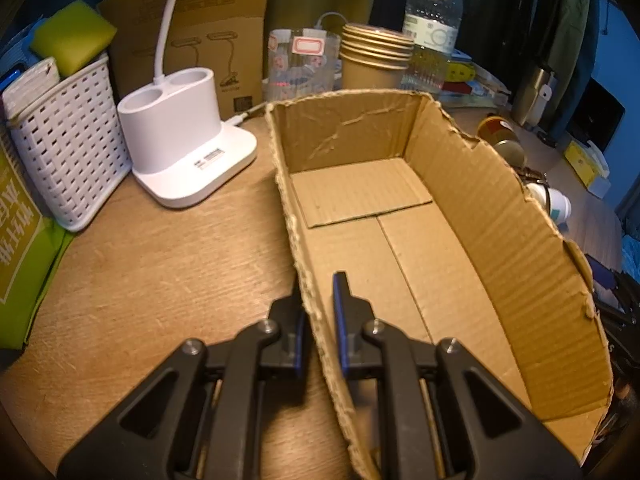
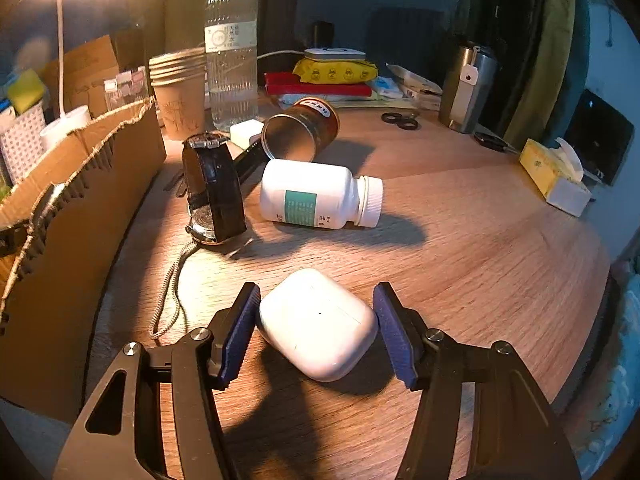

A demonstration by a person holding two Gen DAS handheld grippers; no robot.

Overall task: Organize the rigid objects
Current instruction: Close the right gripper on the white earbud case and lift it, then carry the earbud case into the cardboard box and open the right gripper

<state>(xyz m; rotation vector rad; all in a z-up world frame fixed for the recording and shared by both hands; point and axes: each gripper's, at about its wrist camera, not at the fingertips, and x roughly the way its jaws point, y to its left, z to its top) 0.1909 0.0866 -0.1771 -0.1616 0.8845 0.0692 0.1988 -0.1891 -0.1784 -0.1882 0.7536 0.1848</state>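
An open cardboard box (image 1: 500,220) with torn rims stands on the wooden desk, nothing inside it. My left gripper (image 1: 319,280) is shut on the box's near left wall, one finger outside and one inside. In the right wrist view a white earbuds case (image 2: 320,324) lies on the desk between the blue pads of my right gripper (image 2: 316,300), and both pads touch its sides. Beyond it lie a white pill bottle (image 2: 316,196) on its side, a tipped tin can (image 2: 300,132) and a black-strapped watch (image 2: 214,196). The box wall (image 2: 80,184) runs along the left.
A white lamp base (image 1: 188,140), a white woven basket (image 1: 68,148), stacked paper cups (image 1: 374,60) and a water bottle (image 1: 434,28) crowd the back. A steel tumbler (image 2: 466,88) and a yellow tissue box (image 2: 554,176) sit at the right. A braided cord (image 2: 168,292) lies by the box.
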